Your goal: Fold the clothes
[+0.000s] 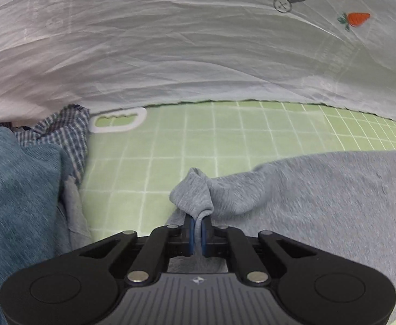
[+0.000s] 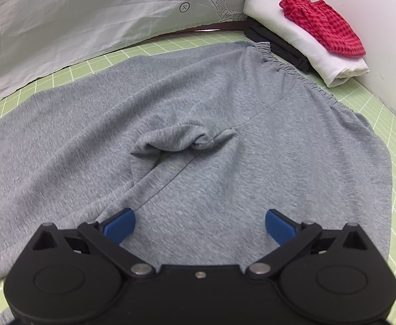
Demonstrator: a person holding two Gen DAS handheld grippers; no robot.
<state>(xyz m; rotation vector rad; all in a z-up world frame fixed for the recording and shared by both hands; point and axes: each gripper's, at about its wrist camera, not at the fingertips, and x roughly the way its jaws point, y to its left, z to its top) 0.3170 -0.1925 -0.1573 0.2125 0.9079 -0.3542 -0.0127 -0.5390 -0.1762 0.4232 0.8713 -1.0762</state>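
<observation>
My left gripper (image 1: 197, 233) pinches a corner of the gray pants (image 2: 198, 124), which lie flat and unfolded on the green mat (image 1: 198, 135), my right gripper (image 2: 200, 223) hangs wide open over them, and folded clothes (image 2: 311, 43) wait nearby.

This looks like a home laundry-folding spot set up for recording: the surface (image 2: 393, 189) is covered by a green cutting mat with a white grid, backed by a wrinkled white sheet (image 1: 170, 48) printed with a small carrot (image 1: 356, 19) and circled marks. Clothes lie all round it: grey sweatpants (image 2: 198, 124) spread flat, a folded stack (image 2: 314, 43) of black, white and red-checked pieces by a plain wall, and a heap of denim (image 1: 13, 189) and blue-checked cloth (image 1: 65, 130).
</observation>
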